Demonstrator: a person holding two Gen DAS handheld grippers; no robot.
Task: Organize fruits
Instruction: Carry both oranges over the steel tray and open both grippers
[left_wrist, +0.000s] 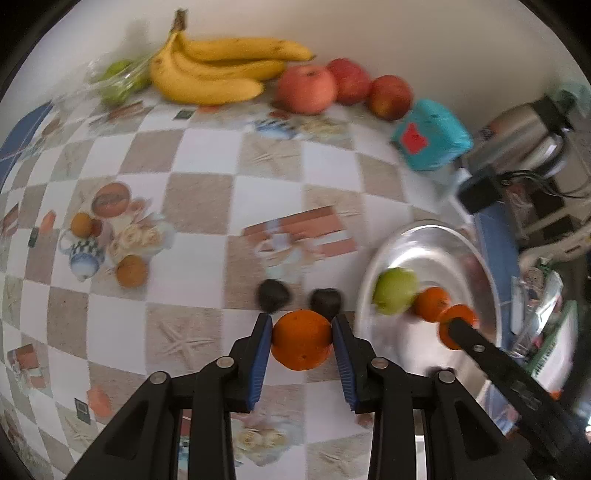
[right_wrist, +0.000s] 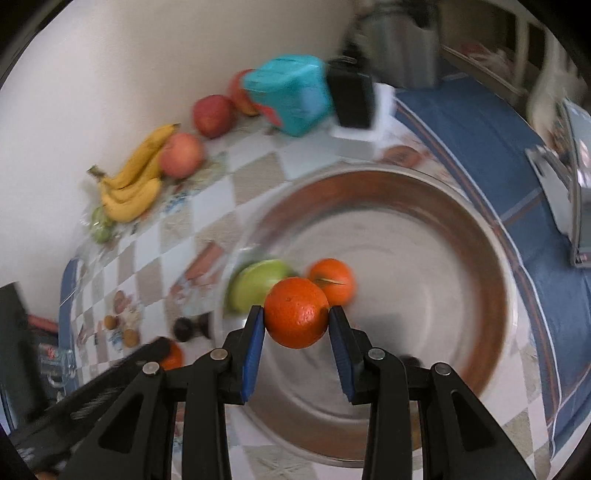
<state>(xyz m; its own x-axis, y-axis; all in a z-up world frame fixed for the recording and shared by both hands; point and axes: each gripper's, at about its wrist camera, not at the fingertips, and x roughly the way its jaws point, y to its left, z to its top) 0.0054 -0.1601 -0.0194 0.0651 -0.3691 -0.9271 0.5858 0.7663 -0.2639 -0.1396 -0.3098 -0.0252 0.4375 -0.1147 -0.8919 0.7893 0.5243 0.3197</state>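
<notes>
Far left by the wall: a bag of green fruit (left_wrist: 117, 79), then the banana bunch (left_wrist: 218, 72), then three red apples (left_wrist: 343, 86) in a row, w/ a teal box (left_wrist: 432, 134) just right of them.

On the checked tablecloth (left_wrist: 207, 199), centre: left gripper (left_wrist: 301, 334) points steeply down, narrow, both blue pads pressed on a left orange (left_wrist: 302, 339) that sits right between the fingertips, slightly fwd of the pad middles. Two dark round fruits (left_wrist: 273, 295) lie on the cloth just beyond that orange, apart from it.

Right: steel bowl (left_wrist: 436, 240) w/ a green apple (right_wrist: 255, 286) and a loose orange (right_wrist: 332, 280) inside, touching or nearly so; blur hides which. Right gripper (right_wrist: 297, 328) is over the bowl, also narrow, pads clamped on a right orange (right_wrist: 296, 312), held at the fingertips above the bowl floor, just in front of the apple & loose orange. Can't tell if the held fruit touches them.
</notes>
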